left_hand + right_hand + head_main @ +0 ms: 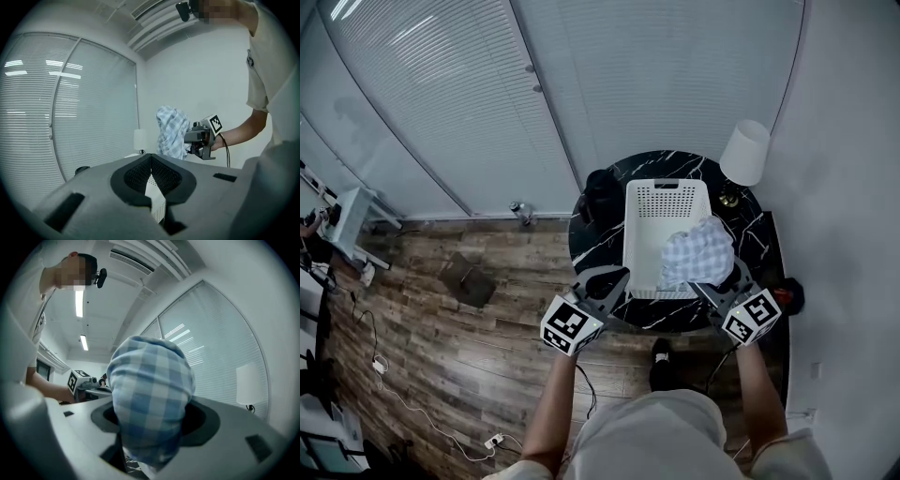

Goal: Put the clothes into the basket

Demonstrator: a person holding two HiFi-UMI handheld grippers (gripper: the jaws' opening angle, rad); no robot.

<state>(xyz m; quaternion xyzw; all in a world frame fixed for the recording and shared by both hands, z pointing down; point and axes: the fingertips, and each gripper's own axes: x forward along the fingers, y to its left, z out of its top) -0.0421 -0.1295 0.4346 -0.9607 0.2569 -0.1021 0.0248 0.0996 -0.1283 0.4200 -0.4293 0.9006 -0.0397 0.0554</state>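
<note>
The right gripper [713, 289] clamps the checked cloth [698, 251] above the lower-right part of the basket [666, 186] at frame centre, not yet released. The left gripper [614, 278] is closed, seemingly pinching the basket's left wall. No other clothes are visible.

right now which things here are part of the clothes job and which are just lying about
Part of the job: white basket, gripped at its edge by the left tool; checked cloth, held over the basket by the right tool.
Just lying about: white lamp, black object beside the basket, power strip on the floor.
</note>
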